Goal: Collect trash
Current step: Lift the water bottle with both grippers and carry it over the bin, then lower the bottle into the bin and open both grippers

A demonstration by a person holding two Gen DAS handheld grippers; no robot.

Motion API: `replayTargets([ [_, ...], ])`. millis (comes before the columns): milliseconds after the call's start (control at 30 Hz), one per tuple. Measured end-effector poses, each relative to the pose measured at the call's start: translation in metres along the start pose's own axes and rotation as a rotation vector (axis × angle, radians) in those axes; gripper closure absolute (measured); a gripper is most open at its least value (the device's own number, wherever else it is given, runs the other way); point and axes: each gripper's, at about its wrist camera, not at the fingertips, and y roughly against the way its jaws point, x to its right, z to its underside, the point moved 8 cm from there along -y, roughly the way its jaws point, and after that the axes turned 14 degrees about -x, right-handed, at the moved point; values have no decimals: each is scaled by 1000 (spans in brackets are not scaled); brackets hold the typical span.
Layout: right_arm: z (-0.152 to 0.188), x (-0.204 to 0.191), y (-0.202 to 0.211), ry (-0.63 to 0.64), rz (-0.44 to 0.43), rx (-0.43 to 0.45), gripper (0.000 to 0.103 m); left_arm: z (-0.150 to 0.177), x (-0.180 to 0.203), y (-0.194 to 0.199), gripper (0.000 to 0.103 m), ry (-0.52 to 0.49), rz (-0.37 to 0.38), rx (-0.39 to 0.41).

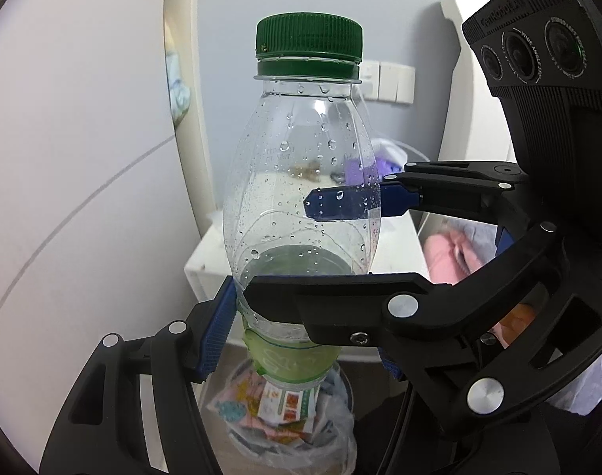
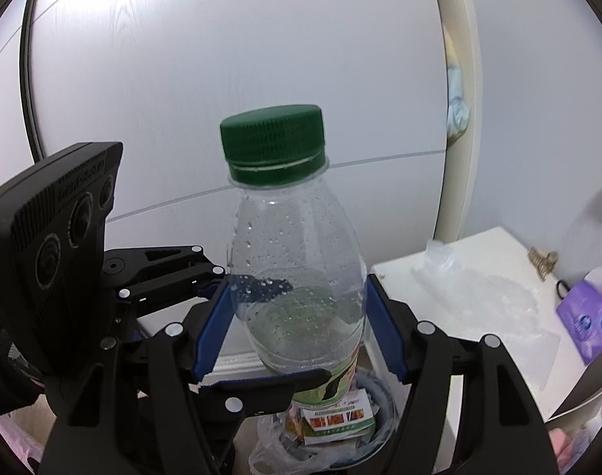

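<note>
While both grippers are closing in on it from opposite sides, a clear plastic bottle with a green screw cap is standing upright in mid-air, directly above a bin lined with a plastic bag. In the left wrist view, the left gripper is pinching the bottle low on its body, its blue-padded fingers pressing against the plastic just above the green label. The right gripper is reaching in from the right of that view, one black finger crossing in front of the bottle's lower half and the other, blue-tipped, showing through the droplet-speckled wall behind it. In the right wrist view, the right gripper is bracketing the bottle with its blue pads on either side of the lower body; both pads are sitting right at the plastic, though whether they are squeezing it cannot be told. The left gripper is entering from the left there, under its black camera housing. Below the bottle, the lined bin is holding printed wrappers and crumpled paper. Just behind, a white cabinet top is carrying a crinkled clear plastic sheet, a purple packet and a small metal clip. Farther back, a pale grey wardrobe door and a cream curved frame are filling the background.
</note>
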Motion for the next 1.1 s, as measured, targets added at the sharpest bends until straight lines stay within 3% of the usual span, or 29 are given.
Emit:
replayTargets([
  [533, 60, 29, -100, -81, -73, -180, 40, 60, -17, -103, 43, 116, 102, -160],
  [1100, 117, 75, -261, -132, -169, -538, 40, 145, -52, -231, 43, 323, 255, -398],
])
